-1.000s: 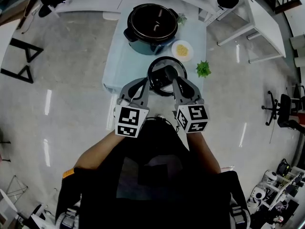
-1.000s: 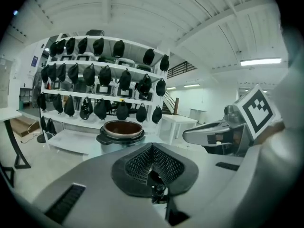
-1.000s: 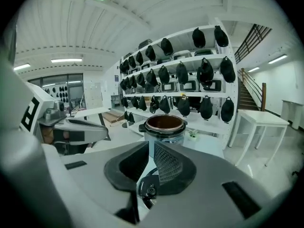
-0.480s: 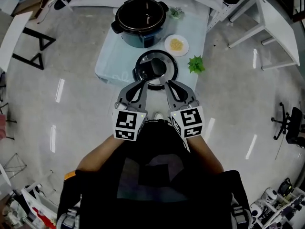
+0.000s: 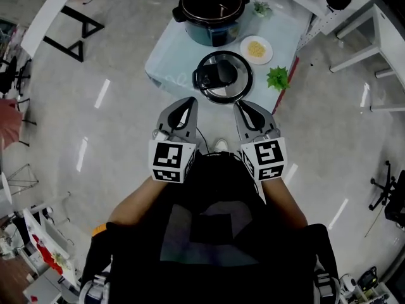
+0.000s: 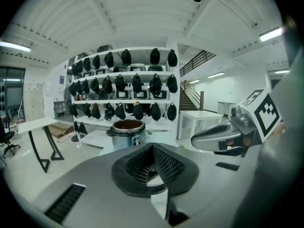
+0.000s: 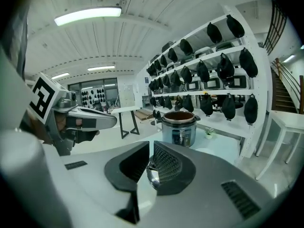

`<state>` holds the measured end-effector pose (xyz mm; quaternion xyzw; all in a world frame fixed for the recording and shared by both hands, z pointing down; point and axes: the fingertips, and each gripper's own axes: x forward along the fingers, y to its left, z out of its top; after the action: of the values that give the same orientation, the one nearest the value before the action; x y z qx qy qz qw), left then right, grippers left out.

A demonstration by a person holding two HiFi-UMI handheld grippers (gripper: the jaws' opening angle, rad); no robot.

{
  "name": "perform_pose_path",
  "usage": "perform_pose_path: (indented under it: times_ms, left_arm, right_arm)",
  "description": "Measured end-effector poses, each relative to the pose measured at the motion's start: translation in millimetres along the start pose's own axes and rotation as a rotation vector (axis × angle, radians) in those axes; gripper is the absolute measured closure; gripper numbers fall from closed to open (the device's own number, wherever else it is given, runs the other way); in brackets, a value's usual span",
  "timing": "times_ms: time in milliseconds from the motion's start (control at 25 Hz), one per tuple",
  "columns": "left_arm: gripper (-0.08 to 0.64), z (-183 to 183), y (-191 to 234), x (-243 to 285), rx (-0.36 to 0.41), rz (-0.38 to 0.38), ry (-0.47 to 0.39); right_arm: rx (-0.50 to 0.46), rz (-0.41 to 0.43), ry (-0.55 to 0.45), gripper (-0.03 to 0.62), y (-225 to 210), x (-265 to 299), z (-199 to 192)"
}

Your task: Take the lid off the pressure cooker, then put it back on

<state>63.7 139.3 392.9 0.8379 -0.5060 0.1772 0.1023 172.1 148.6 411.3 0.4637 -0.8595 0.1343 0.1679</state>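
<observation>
Floor [image 5: 114, 138] lies open on both sides of the table [image 5: 171, 68], whose near edge runs just ahead of my claws. A second ago both claws reached the lid [image 5: 223, 76]; now they are drawn back over the floor, apart from it. My left claw [image 5: 188, 100] and right claw [image 5: 240, 104] are each pressed together, pinching nothing. The lid lies flat on the table ahead of them, in front of the open cooker [image 5: 212, 11] and near a plate [image 5: 256, 49].

on the table [image 5: 166, 65] the lid [image 5: 223, 76] lies before the cooker [image 5: 212, 8]; the plate [image 5: 256, 49] sits to their right, and what may be a sprig [image 5: 276, 79] lies right of the lid.
</observation>
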Motion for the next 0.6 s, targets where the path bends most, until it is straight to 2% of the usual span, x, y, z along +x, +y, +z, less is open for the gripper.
perform_pose_path:
  times_ms: [160, 600]
  left_arm:
    - [0.552, -13.6, -3.0, -13.1, -0.031, 0.028, 0.010]
    - [0.552, -37.8, -10.3, -27.4, -0.042, 0.044, 0.018]
  right_arm:
    - [-0.014, 0.030, 0.006, 0.549, 11.6, -0.6, -3.5]
    - [-0.051, 0.092, 0.047, 0.549, 43.4, -0.7, -22.3]
